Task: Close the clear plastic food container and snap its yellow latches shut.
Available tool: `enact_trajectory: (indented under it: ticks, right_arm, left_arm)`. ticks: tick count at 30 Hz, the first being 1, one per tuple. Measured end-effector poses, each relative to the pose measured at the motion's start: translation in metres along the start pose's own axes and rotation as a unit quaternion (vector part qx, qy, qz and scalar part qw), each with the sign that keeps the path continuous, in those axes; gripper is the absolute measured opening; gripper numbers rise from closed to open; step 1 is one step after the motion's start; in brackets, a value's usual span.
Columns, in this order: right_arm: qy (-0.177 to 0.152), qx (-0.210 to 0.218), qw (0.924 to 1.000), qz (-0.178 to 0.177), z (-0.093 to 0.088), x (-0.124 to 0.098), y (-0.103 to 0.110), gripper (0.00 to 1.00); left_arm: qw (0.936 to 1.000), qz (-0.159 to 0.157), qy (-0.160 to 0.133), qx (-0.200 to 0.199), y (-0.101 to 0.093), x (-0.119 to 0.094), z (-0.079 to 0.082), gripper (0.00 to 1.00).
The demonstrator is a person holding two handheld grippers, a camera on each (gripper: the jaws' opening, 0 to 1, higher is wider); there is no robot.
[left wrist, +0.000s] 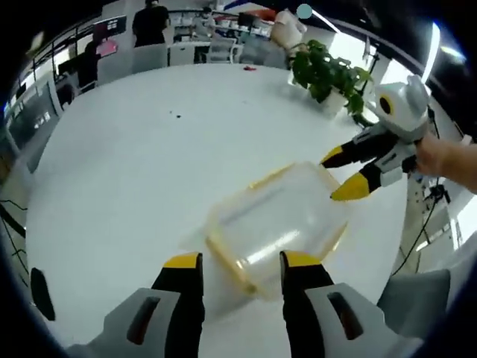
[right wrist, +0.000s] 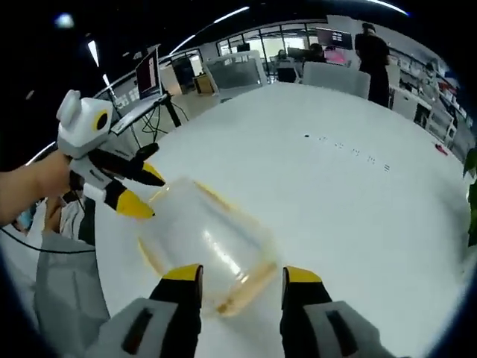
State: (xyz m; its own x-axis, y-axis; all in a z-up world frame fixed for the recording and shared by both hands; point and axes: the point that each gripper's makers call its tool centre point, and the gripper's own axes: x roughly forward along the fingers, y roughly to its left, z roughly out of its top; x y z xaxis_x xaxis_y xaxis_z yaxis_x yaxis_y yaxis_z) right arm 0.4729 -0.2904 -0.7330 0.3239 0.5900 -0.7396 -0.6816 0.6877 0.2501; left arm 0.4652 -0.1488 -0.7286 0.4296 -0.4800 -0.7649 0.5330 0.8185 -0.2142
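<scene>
1. Roughly at the near middle of the round white tabletop (left wrist: 149, 149) lies the clear, rounded-rectangular plastic food container with yellow trim (left wrist: 279, 224), its lid seemingly down on the base, though the blur keeps me from saying whether it is fully seated.

2. In the left gripper view, the left gripper (left wrist: 240, 261) stands with its yellow-tipped black jaws spread wide and empty. The container's near end sits just ahead of them, about between the tips, and whether they touch it cannot be told.

3. The container's long axis runs away from this gripper, slanting up and right toward the right gripper (left wrist: 349, 173), held in a person's hand (left wrist: 447, 160) at the far corner.

4. In the right gripper view, the right gripper (right wrist: 240, 274) is likewise wide and holding nothing, with the container (right wrist: 205, 242) directly ahead and a yellow strip near its left jaw.

5. There the left gripper (right wrist: 141, 190) comes in from the left at the opposite end, its jaws parted around the far corner.

6. Judgement: the two grippers face each other along the long axis, each nearest one short end. Each would therefore take the latch at its own end, pressing down once the lid is confirmed flat.

7. Individual yellow latches are too blurred to pick out.
</scene>
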Motion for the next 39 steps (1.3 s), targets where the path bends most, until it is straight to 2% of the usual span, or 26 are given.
enact_trajectory:
  ticks: [4,10,15,16,19,23,24,25,26,27,28,30,39]
  right_arm:
    - [-0.001,0.033,0.9994,0.01,-0.002,0.001,0.002,0.36]
    - [0.008,0.075,0.9969,0.022,-0.006,0.002,0.004,0.35]
    - [0.016,0.09,0.9956,0.022,-0.007,0.001,0.006,0.33]
    - [0.021,0.117,0.9925,0.027,-0.008,0.001,0.009,0.33]
    - [0.02,0.097,0.9947,0.028,-0.008,0.002,0.007,0.32]
    - [0.039,0.107,0.9928,0.036,-0.008,0.004,0.008,0.3]
    - [0.084,0.183,0.9788,0.035,-0.025,-0.001,0.019,0.28]
    - [0.054,0.145,0.9871,0.041,-0.017,0.005,0.011,0.28]
    - [0.056,0.123,0.9901,0.039,-0.019,0.005,0.011,0.28]
    - [0.054,0.124,0.9901,0.039,-0.02,0.006,0.011,0.28]
    - [0.054,0.125,0.99,0.039,-0.02,0.006,0.01,0.28]
    - [0.048,0.128,0.9899,0.036,-0.017,0.006,0.011,0.28]
    - [0.05,0.133,0.9892,0.033,-0.011,0.009,0.011,0.3]
  left_arm:
    - [0.9998,-0.014,0.001,-0.014,-0.007,0.0,-0.002,0.32]
    - [0.9994,-0.01,0.004,-0.032,-0.004,0.001,-0.003,0.32]
    - [0.9991,-0.011,0.004,-0.041,-0.005,0.002,-0.003,0.32]
    - [0.9991,-0.011,0.004,-0.042,-0.005,0.002,-0.003,0.32]
    - [0.9991,-0.01,0.004,-0.041,-0.005,0.002,-0.003,0.31]
    - [0.999,-0.007,-0.001,-0.044,-0.006,0.003,-0.002,0.29]
    - [0.9986,-0.007,-0.002,-0.053,-0.007,0.004,-0.003,0.29]
    - [0.9986,-0.006,-0.002,-0.053,-0.006,0.004,-0.003,0.28]
    - [0.9979,-0.006,-0.003,-0.065,-0.006,0.005,-0.002,0.27]
    - [0.9967,0.005,0.015,-0.08,-0.004,0.005,-0.011,0.27]
    - [0.9984,-0.006,0.011,-0.055,-0.004,0.009,-0.007,0.27]
    - [0.9982,-0.008,0.02,-0.056,-0.004,0.012,-0.006,0.27]
    - [0.9994,-0.01,0.01,-0.032,-0.005,0.01,-0.003,0.28]
